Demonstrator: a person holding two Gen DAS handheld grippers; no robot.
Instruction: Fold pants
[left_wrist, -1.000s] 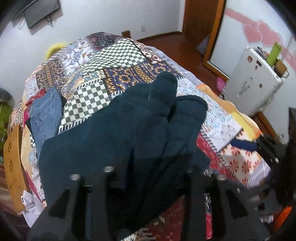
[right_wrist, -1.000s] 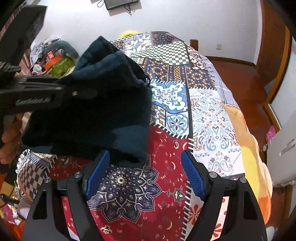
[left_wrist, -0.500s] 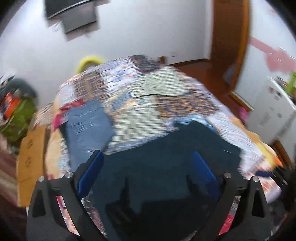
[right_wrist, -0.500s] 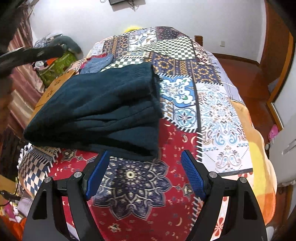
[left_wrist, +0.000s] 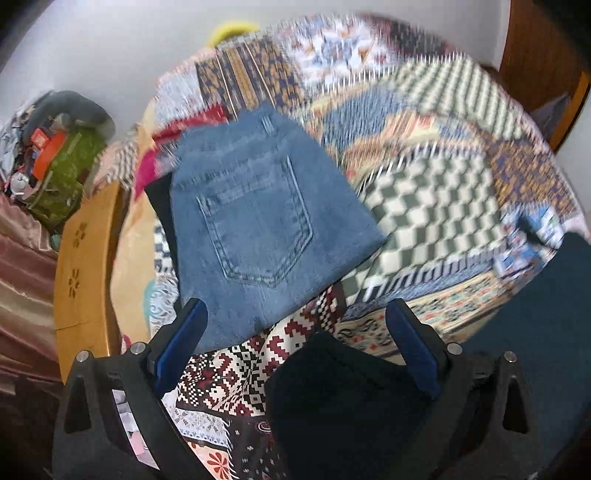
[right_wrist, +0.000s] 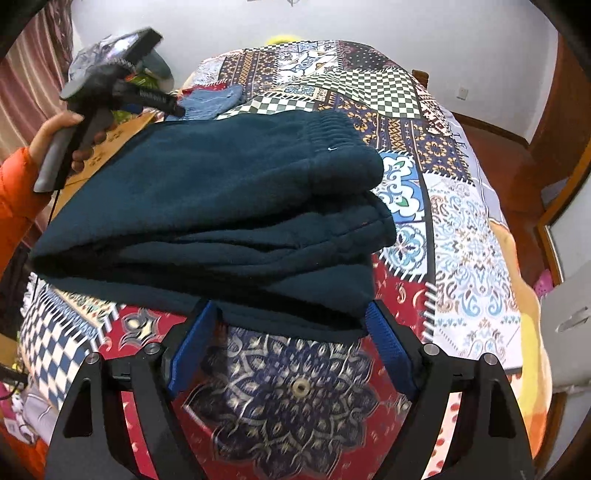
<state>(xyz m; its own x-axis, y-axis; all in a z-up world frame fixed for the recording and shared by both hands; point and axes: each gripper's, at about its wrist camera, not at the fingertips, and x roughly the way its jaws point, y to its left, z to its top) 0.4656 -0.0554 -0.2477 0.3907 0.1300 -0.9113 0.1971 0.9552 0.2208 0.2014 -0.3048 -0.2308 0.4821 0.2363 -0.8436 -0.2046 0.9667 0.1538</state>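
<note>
Dark teal pants (right_wrist: 207, 206) lie folded in a thick stack on the patchwork quilt (right_wrist: 469, 258). My right gripper (right_wrist: 290, 347) sits at their near edge; its jaws are opening, with the lowest fold hanging between the blue pads (right_wrist: 388, 347), which do not press on it. My left gripper (left_wrist: 295, 343) is open and empty, pointing down at folded blue jeans (left_wrist: 258, 221). The teal pants (left_wrist: 554, 314) show at its right. From the right wrist view the left gripper (right_wrist: 166, 105) hovers beyond the stack's far left corner, held by a hand (right_wrist: 55, 133).
A wooden board (left_wrist: 85, 258) runs along the bed's left side, with a green bag of clutter (left_wrist: 62, 166) behind it. A white cabinet (right_wrist: 569, 325) stands off the right edge. Wooden floor (right_wrist: 498, 147) and a door lie beyond.
The left gripper let go of the teal pants, opened wide and swung left over the jeans. The pants dropped into a folded stack. The right gripper moved up to their near edge.
</note>
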